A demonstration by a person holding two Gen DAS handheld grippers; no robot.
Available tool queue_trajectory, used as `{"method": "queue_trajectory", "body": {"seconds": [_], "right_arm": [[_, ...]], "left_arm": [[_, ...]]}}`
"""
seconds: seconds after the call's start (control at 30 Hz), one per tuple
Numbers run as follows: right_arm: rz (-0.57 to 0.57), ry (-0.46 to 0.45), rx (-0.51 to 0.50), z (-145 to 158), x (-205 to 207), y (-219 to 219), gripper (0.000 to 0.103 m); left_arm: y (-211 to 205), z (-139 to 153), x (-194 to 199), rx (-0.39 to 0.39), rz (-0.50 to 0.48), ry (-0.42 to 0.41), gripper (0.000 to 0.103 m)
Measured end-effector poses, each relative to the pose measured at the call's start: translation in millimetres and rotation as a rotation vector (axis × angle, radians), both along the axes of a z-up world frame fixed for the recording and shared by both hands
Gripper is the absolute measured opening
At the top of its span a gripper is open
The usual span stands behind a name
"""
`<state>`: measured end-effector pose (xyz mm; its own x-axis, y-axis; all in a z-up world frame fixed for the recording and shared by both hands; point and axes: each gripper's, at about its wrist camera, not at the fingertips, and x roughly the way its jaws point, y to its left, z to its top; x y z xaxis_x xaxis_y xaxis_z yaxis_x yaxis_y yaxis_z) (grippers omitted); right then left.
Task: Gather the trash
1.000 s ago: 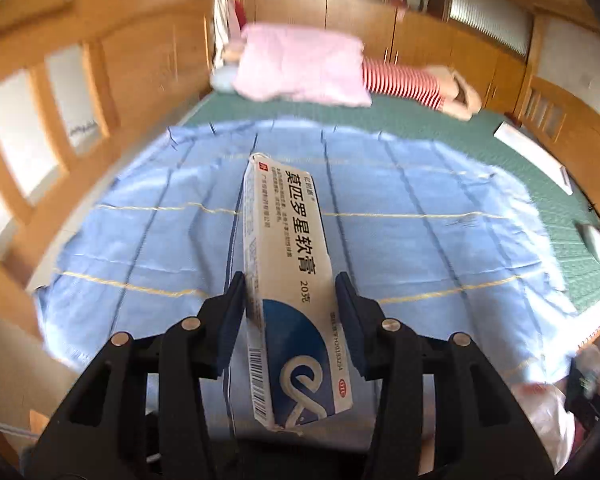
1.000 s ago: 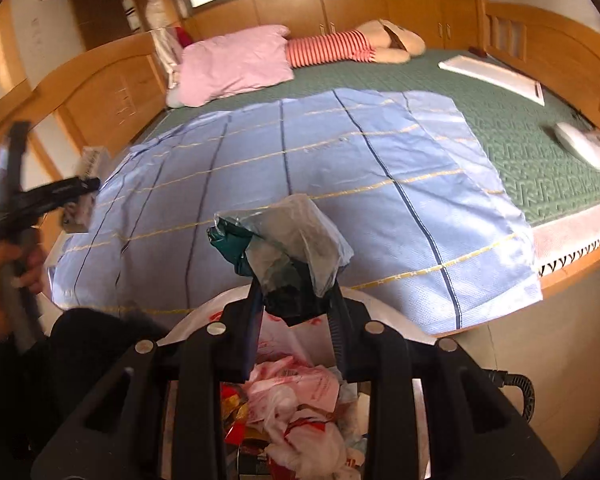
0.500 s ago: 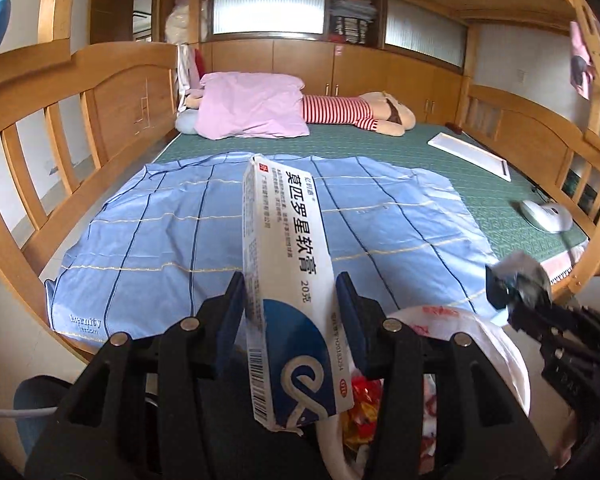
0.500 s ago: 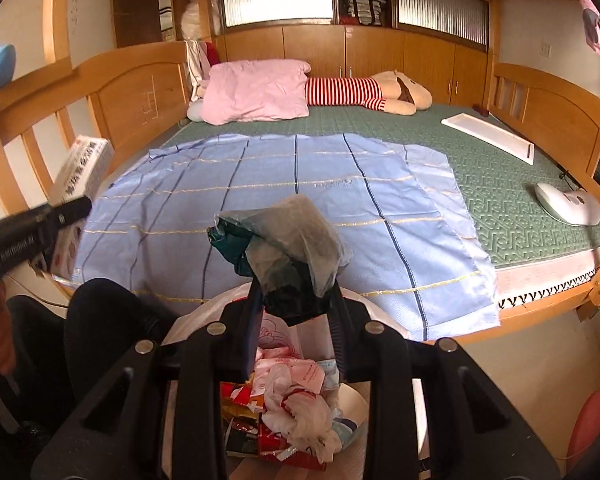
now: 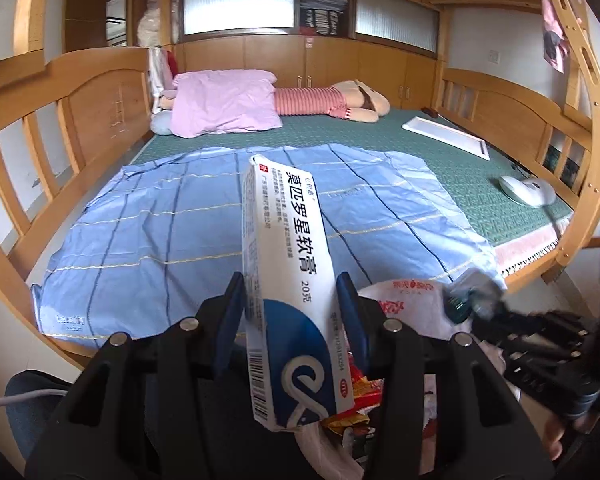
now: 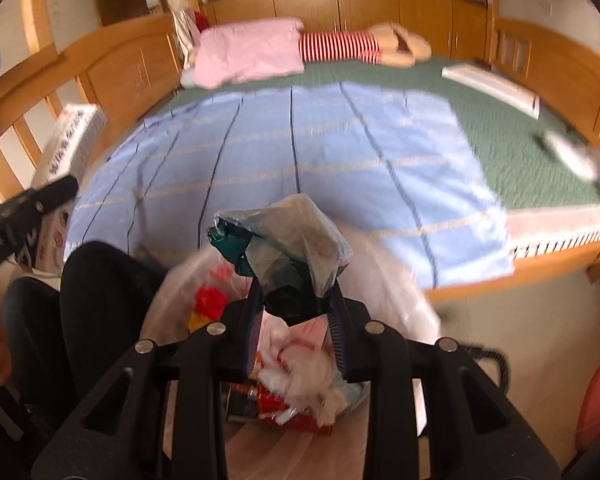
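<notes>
In the left wrist view, a white-and-blue ointment box (image 5: 288,280) is being gripped upright by the left tool (image 5: 290,316), above the trash bag (image 5: 412,300) beside the bed's near edge.

In the right wrist view, a crumpled plastic wrapper (image 6: 288,256) is being clamped by the right tool (image 6: 294,328) over the trash bag (image 6: 384,276).

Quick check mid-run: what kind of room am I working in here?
Almost certainly a bedroom: a wooden bunk-style bed frame, a pink pillow on the green mattress cover, and a striped plush toy beside it.

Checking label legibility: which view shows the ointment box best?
The left wrist view: the ointment box fills the centre, sharp, its printed face readable, clamped in the left tongs. The right wrist view shows it only small and blurred at the left edge.
</notes>
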<state>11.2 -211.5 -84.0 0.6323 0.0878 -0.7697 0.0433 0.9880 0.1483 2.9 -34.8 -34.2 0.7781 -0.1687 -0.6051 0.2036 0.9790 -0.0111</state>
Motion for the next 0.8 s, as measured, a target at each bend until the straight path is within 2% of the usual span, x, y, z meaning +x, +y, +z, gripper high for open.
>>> {"method": "queue_trajectory", "body": {"seconds": [0.1, 0.17, 0.33, 0.4, 0.53, 0.6, 0.67, 0.73, 0.8], "right_arm": [[-0.004, 0.039, 0.027, -9, -1, -1, 0.05], [-0.053, -0.001, 0.031, -2, -5, -8, 0.065], [-0.165, -0.099, 0.107, 22, -15, -36, 0.074], [-0.202, -0.128, 0.125, 27, -18, -44, 0.074], [-0.254, -0.158, 0.137, 31, -23, -56, 0.074], [-0.261, -0.172, 0.143, 33, -25, -57, 0.075], [-0.263, -0.181, 0.143, 35, -25, -55, 0.081], [-0.259, -0.192, 0.12, 38, -25, -50, 0.086], [-0.257, -0.223, 0.039, 43, -26, -37, 0.09]], "left_arm": [[-7, -4, -1, -0.006, -0.054, 0.017, 0.048], [-11, -8, -1, -0.014, -0.087, 0.03, 0.048], [-26, -18, -4, -0.028, -0.206, 0.074, 0.052], [-32, -23, -7, -0.04, -0.269, 0.104, 0.061], [-41, -29, -9, -0.041, -0.33, 0.134, 0.077], [-44, -30, -9, -0.032, -0.327, 0.128, 0.087], [-40, -30, -8, -0.024, -0.286, 0.114, 0.09], [-33, -28, -5, -0.004, -0.194, 0.089, 0.092], [-24, -25, -2, 0.02, -0.095, 0.049, 0.092]]}}
